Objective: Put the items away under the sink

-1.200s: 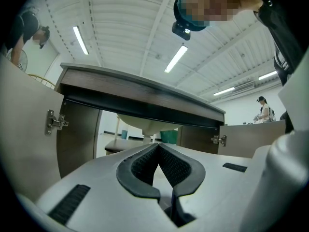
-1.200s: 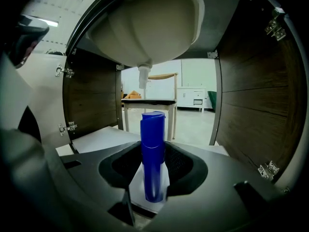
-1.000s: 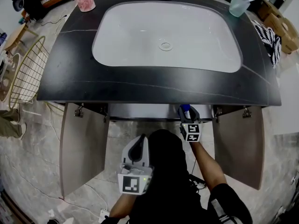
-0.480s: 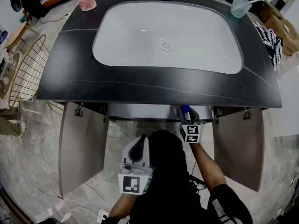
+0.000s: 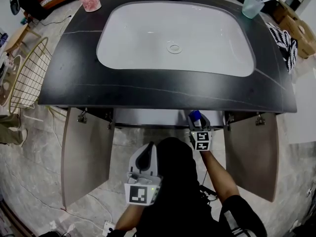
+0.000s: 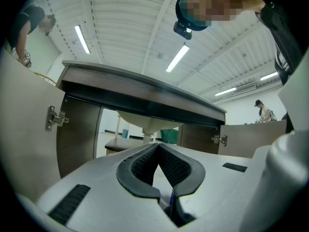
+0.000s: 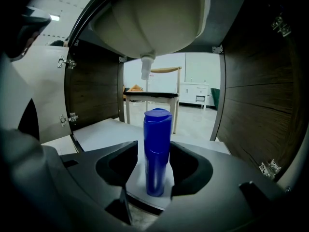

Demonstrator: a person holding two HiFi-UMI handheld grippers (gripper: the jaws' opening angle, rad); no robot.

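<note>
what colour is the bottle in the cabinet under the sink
The bottle is solid blue, cap included; best seen in the right gripper view.

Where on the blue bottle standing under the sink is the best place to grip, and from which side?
Round its straight body, about mid-height, coming in level from the open cabinet front. The blue bottle stands upright, a slim cylinder, and the basin overhead likely blocks a top approach. The right gripper straddles it there; its jaws have just been opening, with the bottle between them, not clamped.

1. Grey marbled floor tiles (image 5: 29, 181) all around.
2. White ribbed ceiling (image 6: 125, 28) with long strip lights (image 6: 177, 58).
3. Gold wire basket (image 5: 29, 78), possibly a chair, at left.
4. Dark-topped table (image 7: 149, 95) on pale legs farther back.
</note>
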